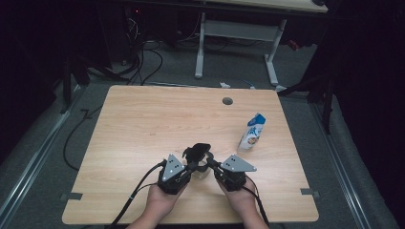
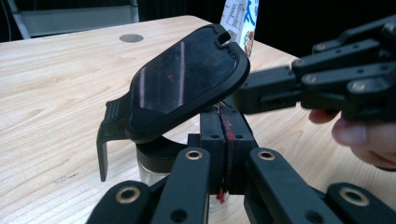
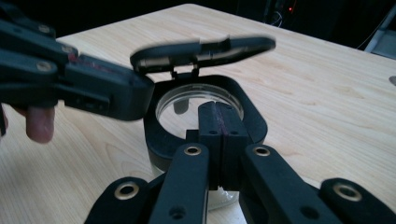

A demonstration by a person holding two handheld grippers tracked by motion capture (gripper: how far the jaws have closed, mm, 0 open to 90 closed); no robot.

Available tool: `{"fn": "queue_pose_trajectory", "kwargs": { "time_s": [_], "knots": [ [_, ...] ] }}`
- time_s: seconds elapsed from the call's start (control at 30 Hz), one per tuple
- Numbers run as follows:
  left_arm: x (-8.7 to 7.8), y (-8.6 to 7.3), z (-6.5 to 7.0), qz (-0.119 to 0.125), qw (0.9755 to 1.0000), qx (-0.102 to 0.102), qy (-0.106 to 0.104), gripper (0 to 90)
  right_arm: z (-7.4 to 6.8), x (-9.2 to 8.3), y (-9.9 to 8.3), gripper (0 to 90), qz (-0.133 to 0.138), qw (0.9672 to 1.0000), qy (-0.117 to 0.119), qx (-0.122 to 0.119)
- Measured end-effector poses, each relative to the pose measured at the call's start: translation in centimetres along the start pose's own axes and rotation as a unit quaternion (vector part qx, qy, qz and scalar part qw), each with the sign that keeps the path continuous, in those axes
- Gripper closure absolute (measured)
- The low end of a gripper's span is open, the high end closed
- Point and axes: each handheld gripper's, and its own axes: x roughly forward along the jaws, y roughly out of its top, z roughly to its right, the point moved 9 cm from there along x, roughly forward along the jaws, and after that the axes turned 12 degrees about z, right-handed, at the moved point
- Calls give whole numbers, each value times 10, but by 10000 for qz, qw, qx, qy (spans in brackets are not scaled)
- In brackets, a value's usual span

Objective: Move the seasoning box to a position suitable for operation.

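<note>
Glass jar point(image 3: 198, 109) with a black collar sits near the desk's point(image 1: 143, 124) front edge, between the two hands, with its hinged black lid point(image 2: 187, 81) flipped up and tilted back on its hinge. In the right gripper view the round glass mouth lies bare under the raised lid. Left tongs point(image 2: 224, 140) are clenched, pads pressed together just at the jar's collar below the lid; whether they pinch the rim I cannot tell. Right tongs point(image 3: 219, 135) are likewise clenched flat together at the near edge of the collar, and again a true grip on it cannot be made out. From the high view the two tongs meet at the jar from either side, each held in a hand point(image 1: 162, 198) that comes in from the bottom edge. A blue and white carton point(image 1: 252, 132) stands upright to the right and farther back, well apart from the jar. A round grommet hole point(image 1: 227, 101) marks the desk's far side.
</note>
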Motion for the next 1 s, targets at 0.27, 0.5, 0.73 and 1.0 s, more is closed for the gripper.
{"fn": "queue_pose_trajectory", "kwargs": {
  "time_s": [0.27,0.5,0.73,1.0],
  "knots": [
    [-1,5,-6,95,9999,-30,97,889,0,0,0,898,34,10000,5,12],
    [-1,12,-14,175,9996,-64,218,889,0,0,-1,898,45,10000,22,17],
    [-3,16,-21,212,9993,-72,308,889,0,0,-1,898,82,10000,44,36],
    [-4,19,-28,218,9989,-63,407,889,0,0,-1,898,92,9999,45,17]
  ]
}}
